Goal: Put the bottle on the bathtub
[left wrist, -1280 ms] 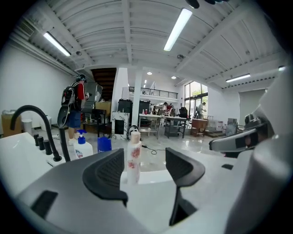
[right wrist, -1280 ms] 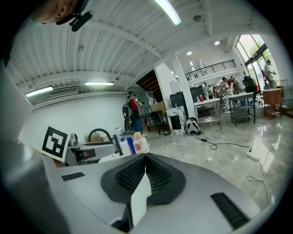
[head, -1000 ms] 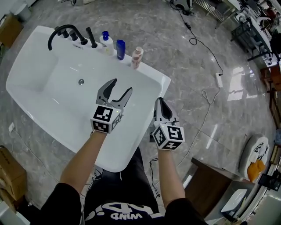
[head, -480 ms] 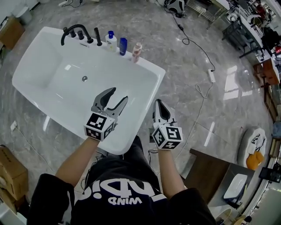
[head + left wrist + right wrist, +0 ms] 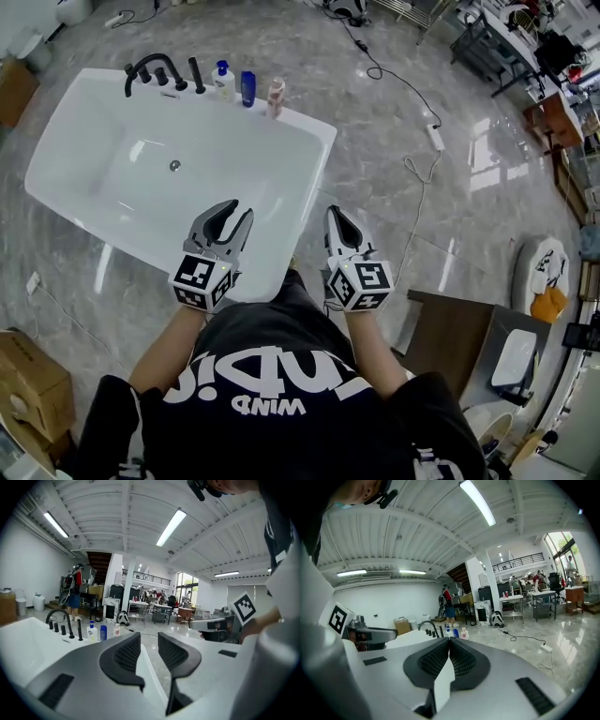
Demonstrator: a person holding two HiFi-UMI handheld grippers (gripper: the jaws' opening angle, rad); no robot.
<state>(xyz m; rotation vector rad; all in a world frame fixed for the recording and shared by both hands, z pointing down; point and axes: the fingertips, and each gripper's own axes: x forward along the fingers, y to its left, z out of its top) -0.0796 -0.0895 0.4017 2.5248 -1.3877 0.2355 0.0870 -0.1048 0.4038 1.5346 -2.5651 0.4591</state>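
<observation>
White pump bottle (image 5: 223,79) with a blue top, blue bottle (image 5: 247,88) and pink bottle (image 5: 275,97) stand upright in a row on the bathtub's (image 5: 94,141) far rim, right of the black faucet (image 5: 145,67). The tub sits on a glossy grey marble floor (image 5: 394,131). Left gripper (image 5: 232,212) is over the tub's near edge, jaws partly apart after just closing, nothing between them. Right gripper (image 5: 336,215) is off the tub's near corner, jaws together, empty. Bottles are well apart from both.

Pretty sure it's a big open workshop hall: bathtub (image 5: 112,159) on marble floor (image 5: 394,94), loose cable (image 5: 375,69), desks (image 5: 161,607), strip light (image 5: 171,527).
</observation>
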